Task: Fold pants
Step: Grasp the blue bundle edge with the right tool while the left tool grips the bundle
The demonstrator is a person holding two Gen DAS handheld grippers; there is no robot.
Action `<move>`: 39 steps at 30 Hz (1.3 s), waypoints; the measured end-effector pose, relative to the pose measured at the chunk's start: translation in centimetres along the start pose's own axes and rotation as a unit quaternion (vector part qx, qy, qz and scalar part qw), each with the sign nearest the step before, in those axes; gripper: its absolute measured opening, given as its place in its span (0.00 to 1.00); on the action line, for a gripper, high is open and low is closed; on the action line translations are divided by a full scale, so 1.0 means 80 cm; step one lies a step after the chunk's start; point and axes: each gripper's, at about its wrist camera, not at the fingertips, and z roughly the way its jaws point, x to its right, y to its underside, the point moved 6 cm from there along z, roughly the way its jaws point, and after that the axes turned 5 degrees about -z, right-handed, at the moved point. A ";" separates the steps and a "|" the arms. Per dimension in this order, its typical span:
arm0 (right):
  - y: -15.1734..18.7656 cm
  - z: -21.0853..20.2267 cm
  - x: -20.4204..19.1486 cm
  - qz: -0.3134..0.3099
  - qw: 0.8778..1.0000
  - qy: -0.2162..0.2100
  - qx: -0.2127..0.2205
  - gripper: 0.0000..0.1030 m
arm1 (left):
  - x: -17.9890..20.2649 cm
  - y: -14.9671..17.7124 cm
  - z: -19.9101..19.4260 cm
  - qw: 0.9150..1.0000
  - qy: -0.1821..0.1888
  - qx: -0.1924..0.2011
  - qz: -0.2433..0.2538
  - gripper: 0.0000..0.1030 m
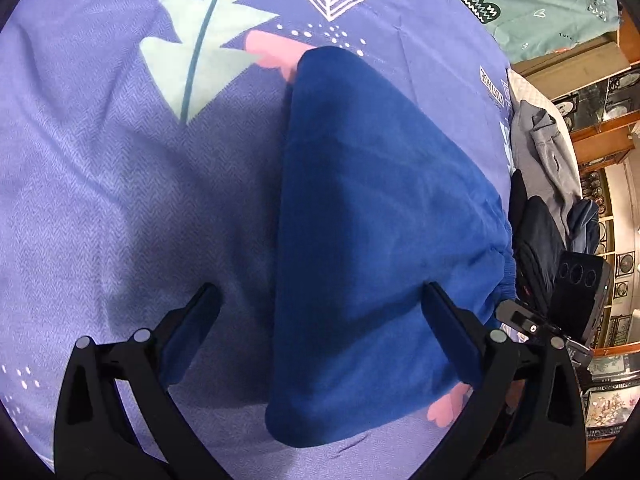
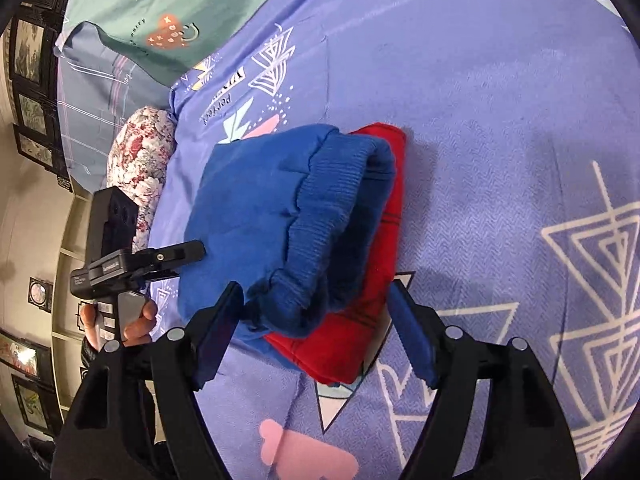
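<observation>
Your left gripper (image 1: 320, 300) and right gripper (image 2: 316, 300) both hover with fingers spread over the folded pants (image 2: 280, 216) on the bed (image 1: 100, 160).

A bed fills both views, covered by a lavender-blue bedsheet (image 1: 100, 184) printed with pale leaves, pink blobs and white line triangles. A mint-green patterned quilt (image 2: 160, 8) lies beside a floral red-and-white bolster pillow (image 2: 136, 164). Dark-framed pictures (image 2: 28, 52) hang against a cream wall (image 2: 76, 232); wooden display shelving (image 1: 612, 184) stands beyond.
</observation>
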 end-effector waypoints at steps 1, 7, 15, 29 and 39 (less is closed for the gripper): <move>0.000 0.002 0.000 0.001 1.000 0.002 -0.001 0.73 | 0.001 0.001 0.001 1.000 0.002 -0.003 0.004 0.98; -0.002 0.014 0.003 0.015 1.000 -0.021 -0.008 0.80 | 0.028 0.008 0.016 0.999 0.029 -0.027 0.034 0.84; -0.004 0.027 -0.010 -0.002 1.000 0.010 -0.001 0.79 | 0.034 -0.003 0.021 0.998 0.028 -0.013 0.047 0.69; -0.001 0.008 0.018 0.050 0.997 -0.051 -0.025 0.70 | 0.024 -0.002 0.018 0.997 0.055 -0.023 0.042 0.68; -0.015 0.034 -0.003 0.043 0.998 -0.040 -0.014 0.53 | 0.061 0.007 0.028 0.994 -0.018 0.031 0.101 0.64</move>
